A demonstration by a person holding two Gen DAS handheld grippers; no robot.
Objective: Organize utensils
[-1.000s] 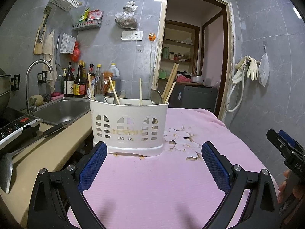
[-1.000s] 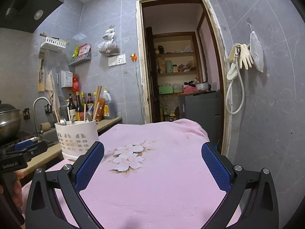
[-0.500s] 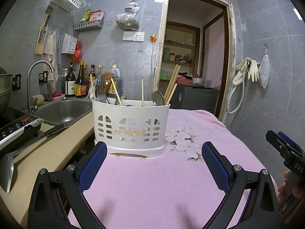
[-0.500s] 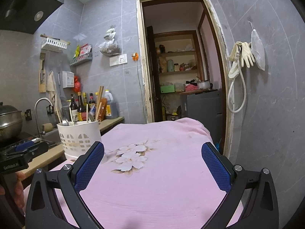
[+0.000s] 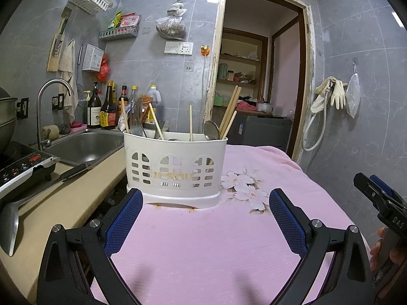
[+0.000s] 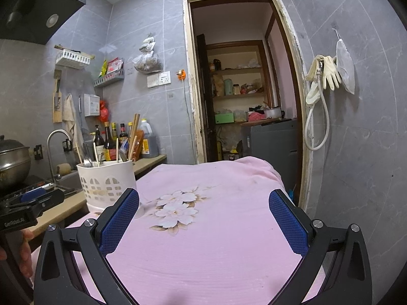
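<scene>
A white slotted utensil holder (image 5: 175, 167) stands on the pink flowered cloth (image 5: 208, 249), filled with wooden chopsticks (image 5: 230, 110), a metal spoon (image 5: 211, 130) and other utensils. My left gripper (image 5: 204, 218) is open and empty, just in front of the holder. My right gripper (image 6: 203, 218) is open and empty over the cloth; the holder (image 6: 106, 183) shows to its left. Each gripper's body shows at the edge of the other's view.
A beige counter (image 5: 63, 203) with a steel sink (image 5: 84, 147), tap, sauce bottles (image 5: 104, 111), an induction hob (image 5: 23, 167) and a ladle lies left of the table. An open doorway (image 6: 244, 96) is behind. A hose and gloves (image 6: 323, 76) hang at right.
Both views have drifted slightly; the holder sits a little higher and farther right in each frame. Both grippers stay open and empty.
</scene>
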